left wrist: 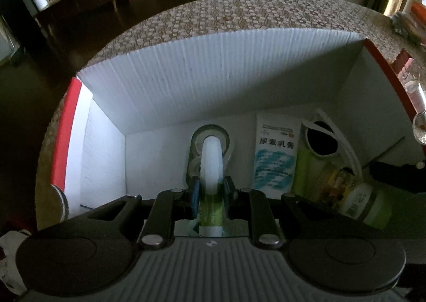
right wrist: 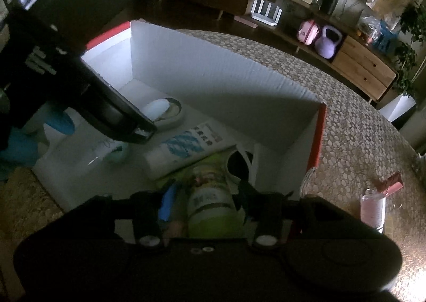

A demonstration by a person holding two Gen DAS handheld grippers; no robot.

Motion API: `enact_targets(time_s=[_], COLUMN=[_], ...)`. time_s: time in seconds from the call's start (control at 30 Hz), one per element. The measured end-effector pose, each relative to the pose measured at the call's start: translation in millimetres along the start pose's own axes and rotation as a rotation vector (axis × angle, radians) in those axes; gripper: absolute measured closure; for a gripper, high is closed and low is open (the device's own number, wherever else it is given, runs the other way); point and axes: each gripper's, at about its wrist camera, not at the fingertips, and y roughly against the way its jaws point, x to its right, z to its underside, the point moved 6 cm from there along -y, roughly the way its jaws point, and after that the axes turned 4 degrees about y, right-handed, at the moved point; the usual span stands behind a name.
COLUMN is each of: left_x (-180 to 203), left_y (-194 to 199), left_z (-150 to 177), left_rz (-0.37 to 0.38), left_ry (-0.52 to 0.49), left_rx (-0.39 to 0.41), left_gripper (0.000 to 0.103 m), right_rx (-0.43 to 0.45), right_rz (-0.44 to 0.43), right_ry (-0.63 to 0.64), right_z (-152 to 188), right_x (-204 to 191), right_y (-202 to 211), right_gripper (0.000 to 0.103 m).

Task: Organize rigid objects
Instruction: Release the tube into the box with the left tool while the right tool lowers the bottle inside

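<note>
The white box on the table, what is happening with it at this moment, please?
A person is packing small things into the white box with two hand-held grippers. The left gripper is shut on a green and white tube, held low inside the box above a roll of tape. The right gripper is around a green jar at the box's other end; whether it grips cannot be told. A white carton and sunglasses already lie inside. A pink bottle waits on the table.
</note>
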Motion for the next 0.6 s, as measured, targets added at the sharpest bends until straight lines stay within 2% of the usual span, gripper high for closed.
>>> enact_targets(time_s=[0.17,0.3,0.4,0.5,0.57,0.6], left_x=[-0.9,0.6,-2.5,-2.8,-2.5,-1.6], left_y=[-0.8,0.2,4.4,13.0,21.1,26.2], left_z=[-0.5,-2.8,-3.9,-2.3,-2.3,-2.5], left_rz=[-0.009,-0.027,-0.04,-0.048,-0.055,-0.052], left_ry=[0.007,0.02,0.031,0.04,0.045,0.046], left_rx=[-0.028,-0.022,-0.006,0.015,0.04,0.057], left_gripper=[0.085,0.085,0.079,0.064,0.038,0.036], right_rx=[0.026,0.05,0.071,0.094,0.104,0.112], right_rz=[-0.019,-0.037,-0.041,-0.031,-0.028,-0.026], right_ry=[-0.034,-0.043,-0.063,-0.089,-0.102,-0.111], right_z=[1.3,4.7,6.2,7.7,8.9,9.9], right_x=[6.8,8.4,11.6,18.2,22.4,25.2], right_y=[14.9,28.9,41.2,54.4,62.0,66.7], right_gripper=[0.039,0.038,0.035,0.031,0.031,0.031])
